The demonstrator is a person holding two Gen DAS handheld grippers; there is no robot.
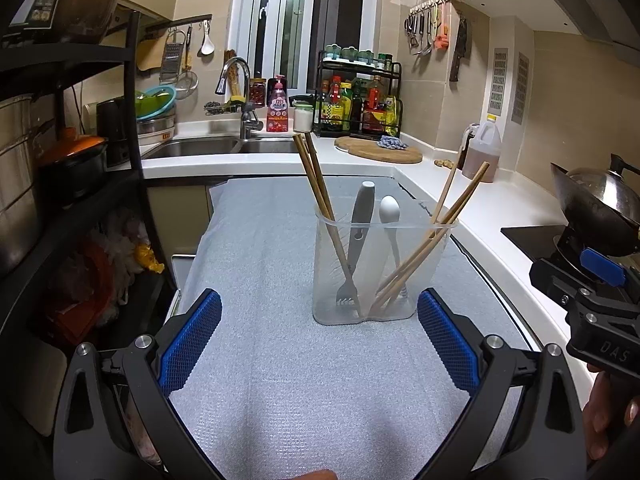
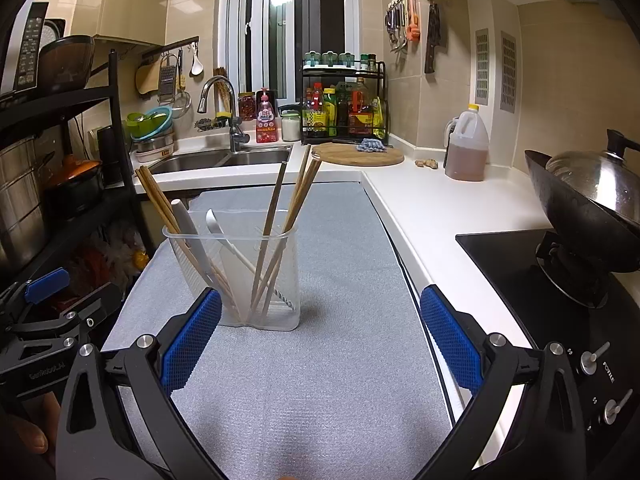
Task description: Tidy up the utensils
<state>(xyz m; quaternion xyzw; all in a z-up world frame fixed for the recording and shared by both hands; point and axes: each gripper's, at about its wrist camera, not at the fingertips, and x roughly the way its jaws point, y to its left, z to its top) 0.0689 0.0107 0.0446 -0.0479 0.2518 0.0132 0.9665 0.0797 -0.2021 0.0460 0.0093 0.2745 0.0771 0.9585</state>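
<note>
On the grey mat [image 1: 256, 264], seen from the left wrist, a clear holder [image 1: 382, 268] stands upright just ahead of the left gripper [image 1: 318, 344], whose blue pads [image 1: 190, 344] are spread wide with nothing between them. The holder has two compartments: the left one has a pair of chopsticks [image 1: 320, 196] leaning left and a fork [image 1: 358, 240], tines down; the right one has a white spoon [image 1: 390, 220] and more chopsticks [image 1: 448, 220] leaning right. The right gripper [image 1: 600, 308] shows at the right edge, over the white counter [image 1: 480, 204]; its jaws cannot be judged here. A wok [image 1: 596, 208] sits on the stove beyond it. From the right wrist, the holder [image 2: 236, 276] stands ahead and left of centre, behind the left pad [image 2: 190, 344] of the right gripper [image 2: 320, 344], which is also wide apart and empty. The chopsticks [image 2: 158, 204], fork [image 2: 192, 240] and spoon [image 2: 228, 240] lean inside it. The left gripper [image 2: 48, 320] shows at the left edge. The sink [image 2: 224, 158] lies beyond the mat [image 2: 340, 280].
</note>
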